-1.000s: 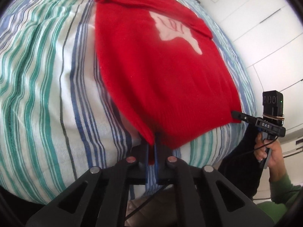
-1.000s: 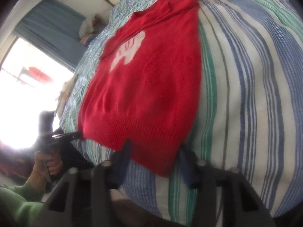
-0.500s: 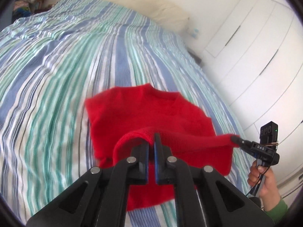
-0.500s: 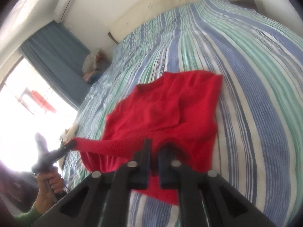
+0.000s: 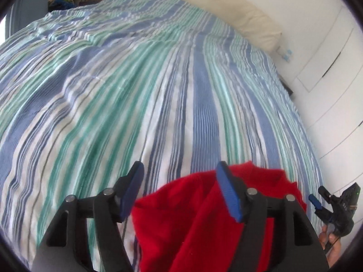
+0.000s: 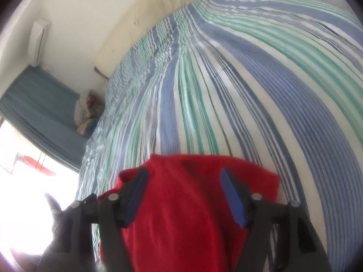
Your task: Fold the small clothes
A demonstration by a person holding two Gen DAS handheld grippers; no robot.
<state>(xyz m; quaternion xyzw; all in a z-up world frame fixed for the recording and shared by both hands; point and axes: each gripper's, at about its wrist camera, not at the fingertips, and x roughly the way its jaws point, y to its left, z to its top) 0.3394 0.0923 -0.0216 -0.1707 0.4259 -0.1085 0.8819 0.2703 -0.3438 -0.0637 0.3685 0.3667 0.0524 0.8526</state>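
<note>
A red sweater (image 5: pixel 192 222) lies folded over on itself on the striped bedspread (image 5: pixel 136 90), near the bed's front edge. My left gripper (image 5: pixel 181 188) is open above the sweater's left part, its blue pads (image 5: pixel 229 192) apart and holding nothing. In the right wrist view the sweater (image 6: pixel 186 215) fills the space under my right gripper (image 6: pixel 183 192), which is also open and empty. The right gripper also shows at the right edge of the left wrist view (image 5: pixel 335 206), held in a hand.
A cream pillow (image 5: pixel 249 22) lies at the head of the bed. White wardrobe doors (image 5: pixel 335 79) stand on the right. A pile of clothes (image 6: pixel 88 113) sits by the blue curtain (image 6: pixel 34 104) and bright window on the left.
Both grippers carried the sweater's hem forward over its upper part, then opened and let it go. The sweater now lies folded in half.
</note>
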